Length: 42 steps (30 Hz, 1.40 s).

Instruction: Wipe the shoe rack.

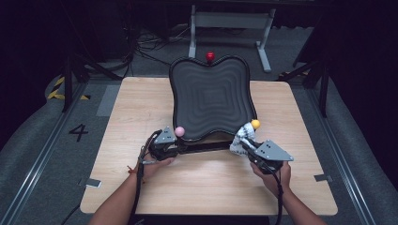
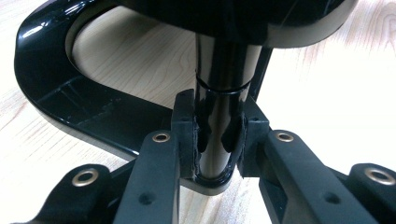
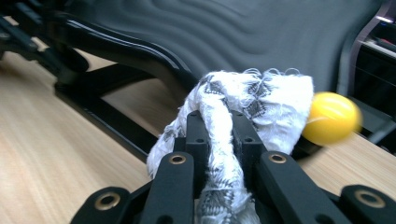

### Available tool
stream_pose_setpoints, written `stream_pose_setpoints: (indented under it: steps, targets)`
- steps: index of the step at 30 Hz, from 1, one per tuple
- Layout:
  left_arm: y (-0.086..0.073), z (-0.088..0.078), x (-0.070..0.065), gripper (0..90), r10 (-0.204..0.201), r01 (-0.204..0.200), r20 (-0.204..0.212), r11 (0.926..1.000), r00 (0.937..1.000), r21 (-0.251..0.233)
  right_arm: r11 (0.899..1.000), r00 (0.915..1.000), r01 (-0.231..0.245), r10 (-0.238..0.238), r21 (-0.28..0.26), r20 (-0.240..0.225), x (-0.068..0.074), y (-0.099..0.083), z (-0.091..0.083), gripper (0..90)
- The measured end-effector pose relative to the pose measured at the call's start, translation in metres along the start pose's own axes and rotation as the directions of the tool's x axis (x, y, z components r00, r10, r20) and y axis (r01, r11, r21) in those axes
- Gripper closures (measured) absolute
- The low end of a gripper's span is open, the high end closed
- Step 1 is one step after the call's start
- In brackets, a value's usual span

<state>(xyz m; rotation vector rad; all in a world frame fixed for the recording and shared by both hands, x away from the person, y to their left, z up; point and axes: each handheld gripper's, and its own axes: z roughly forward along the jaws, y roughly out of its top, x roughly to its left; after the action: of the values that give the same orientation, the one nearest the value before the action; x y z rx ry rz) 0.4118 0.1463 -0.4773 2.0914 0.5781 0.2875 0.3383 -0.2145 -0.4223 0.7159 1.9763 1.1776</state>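
A black wavy-surfaced tray [image 1: 211, 96] stands tilted on a black frame on the wooden table, with a red ball [image 1: 210, 56] at its far edge, a pink ball [image 1: 179, 131] at its near left corner and a yellow ball [image 1: 255, 123] at its near right corner. My left gripper [image 1: 165, 146] is shut on the frame's glossy black post [image 2: 219, 135], below the tray's rim. A white patterned cloth [image 3: 243, 112] is bunched in my right gripper [image 3: 219, 140], which is shut on it. The cloth [image 1: 242, 138] lies against the yellow ball [image 3: 330, 117].
The black base bar [image 1: 206, 147] runs along the table between the two grippers. A curved black foot [image 2: 70, 102] of the frame rests on the wooden table [image 1: 211, 187]. Beyond the table stand a grey metal stand [image 1: 230, 28] and loose cables on the floor.
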Motion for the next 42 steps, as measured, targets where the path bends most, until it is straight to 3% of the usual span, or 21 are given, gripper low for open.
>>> stream_pose_setpoints:
  steps: [5,13,21,28,34,42]
  targets:
    - [0.000,0.000,0.001,74.5,0.005,-0.005,0.013,1.0000,0.9999,0.008,1.000,0.9993,-0.031,0.031,0.000,0.019,-0.009,-0.004,-0.003,80.7]
    - [0.000,0.001,0.002,74.5,-0.001,0.001,0.030,1.0000,0.9995,0.002,1.000,1.0000,0.004,-0.004,-0.002,-0.006,-0.003,0.003,0.006,80.8]
    - [0.001,0.001,0.003,74.5,0.000,-0.001,0.035,1.0000,0.9994,0.007,0.999,0.9980,0.041,-0.042,-0.005,-0.048,0.011,0.013,0.020,80.8]
    - [0.001,0.001,0.003,74.5,-0.002,0.001,0.042,1.0000,0.9991,0.009,0.996,0.9900,0.094,-0.094,-0.004,-0.105,0.030,0.025,0.042,80.8]
    - [0.001,0.002,0.006,74.5,0.004,-0.004,0.062,0.9999,0.9981,0.012,0.995,0.9859,0.099,-0.098,-0.004,-0.135,0.037,0.029,0.058,80.8]
    - [0.002,0.002,0.007,74.4,0.006,-0.007,0.057,0.9998,0.9983,0.018,0.993,0.9794,0.118,-0.120,-0.020,-0.162,0.048,0.037,0.067,80.7]
